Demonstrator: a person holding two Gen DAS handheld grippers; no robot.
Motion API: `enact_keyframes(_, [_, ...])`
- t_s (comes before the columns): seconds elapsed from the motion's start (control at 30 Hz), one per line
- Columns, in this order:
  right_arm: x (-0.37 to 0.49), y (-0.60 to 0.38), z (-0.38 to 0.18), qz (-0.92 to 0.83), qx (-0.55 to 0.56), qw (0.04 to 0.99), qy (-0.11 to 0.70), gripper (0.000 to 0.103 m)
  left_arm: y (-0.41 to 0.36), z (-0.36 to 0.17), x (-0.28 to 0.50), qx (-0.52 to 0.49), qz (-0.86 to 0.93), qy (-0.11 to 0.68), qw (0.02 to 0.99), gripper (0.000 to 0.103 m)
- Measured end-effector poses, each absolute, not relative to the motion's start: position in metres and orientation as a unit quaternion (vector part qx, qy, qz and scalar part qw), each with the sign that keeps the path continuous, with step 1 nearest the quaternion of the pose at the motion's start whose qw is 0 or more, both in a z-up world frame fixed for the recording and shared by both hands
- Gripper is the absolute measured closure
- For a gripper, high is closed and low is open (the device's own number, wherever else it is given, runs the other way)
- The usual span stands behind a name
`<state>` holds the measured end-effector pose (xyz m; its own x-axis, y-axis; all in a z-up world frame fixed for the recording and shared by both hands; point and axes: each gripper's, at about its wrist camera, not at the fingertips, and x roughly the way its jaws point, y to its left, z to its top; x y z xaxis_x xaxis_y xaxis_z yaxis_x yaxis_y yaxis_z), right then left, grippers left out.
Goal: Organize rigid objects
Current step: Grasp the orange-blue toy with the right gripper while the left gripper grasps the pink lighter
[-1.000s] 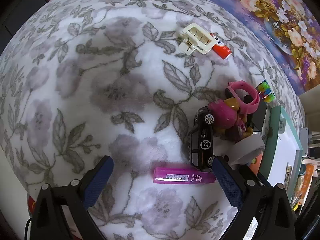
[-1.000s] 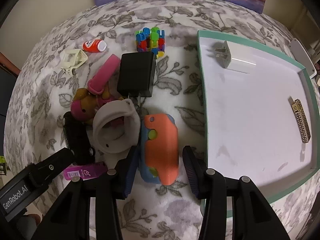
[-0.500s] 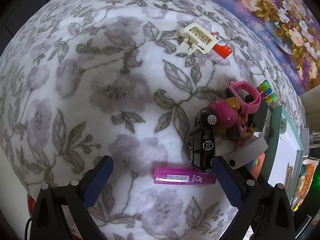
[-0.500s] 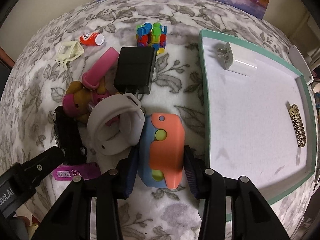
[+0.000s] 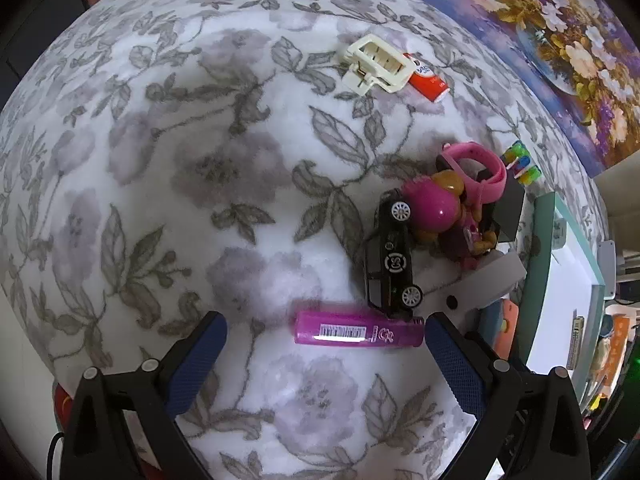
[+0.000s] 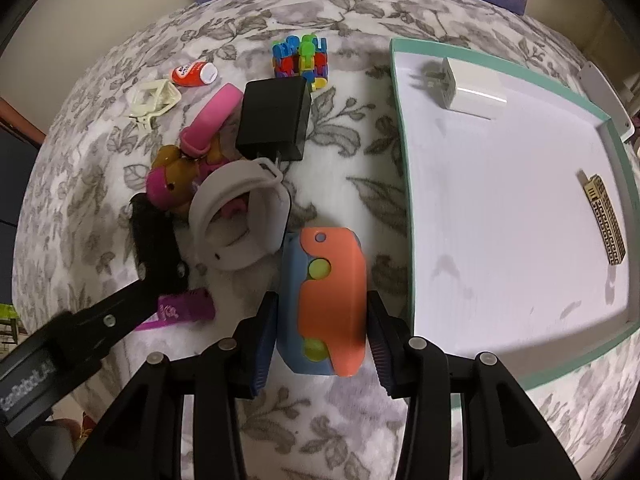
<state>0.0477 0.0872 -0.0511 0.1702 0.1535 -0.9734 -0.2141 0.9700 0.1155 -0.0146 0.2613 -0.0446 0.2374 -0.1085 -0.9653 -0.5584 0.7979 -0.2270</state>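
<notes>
The orange-and-blue toy [image 6: 322,300] now lies squarely between the jaws of the right gripper [image 6: 320,332], with both blue pads [image 6: 262,344] against its flanks; a second ago it lay ahead of the fingertips with clear gaps on either side. The jaws have thus advanced over it and narrowed to its width, so they appear closed on the toy, which still seems to rest on the floral cloth [image 6: 340,120] that covers the bench. By this reading the grasp is made and the lift has not begun.

Just to the right of these jaws, the teal-rimmed tray [image 6: 400,128] holds a white plug adapter [image 6: 474,94] far ahead and a patterned hair clip [image 6: 606,224] at its right side; much of its floor is bare and is the likely destination. To the left of the jaws, touching or nearly touching the toy, is a white wristband [image 6: 240,220], then a pink-helmeted toy figure [image 6: 170,182] and a black charger block [image 6: 276,120] further ahead.

The left gripper [image 5: 324,344] hangs wide open, as before. A magenta tube [image 5: 358,333] lies crosswise between its fingertips, untouched, and has drifted only slightly nearer. A black toy car [image 5: 392,258] is just ahead of the right-hand pad, its tail end meeting the tube. A cream claw clip [image 5: 376,64] lies far ahead.
</notes>
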Motion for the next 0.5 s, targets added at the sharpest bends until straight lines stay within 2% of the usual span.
enact_keyframes(0.23, [0.037, 0.075, -0.033, 0.125, -0.006, 0.771, 0.625, 0.060, 0.251, -0.048, -0.013, -0.273, 0.144, 0.607, 0.732, 0.003])
enact_keyframes(0.5, [0.043, 0.055, -0.018, 0.125, 0.019, 0.775, 0.619, 0.067, 0.244, -0.054, -0.010, -0.267, 0.143, 0.613, 0.730, 0.003])
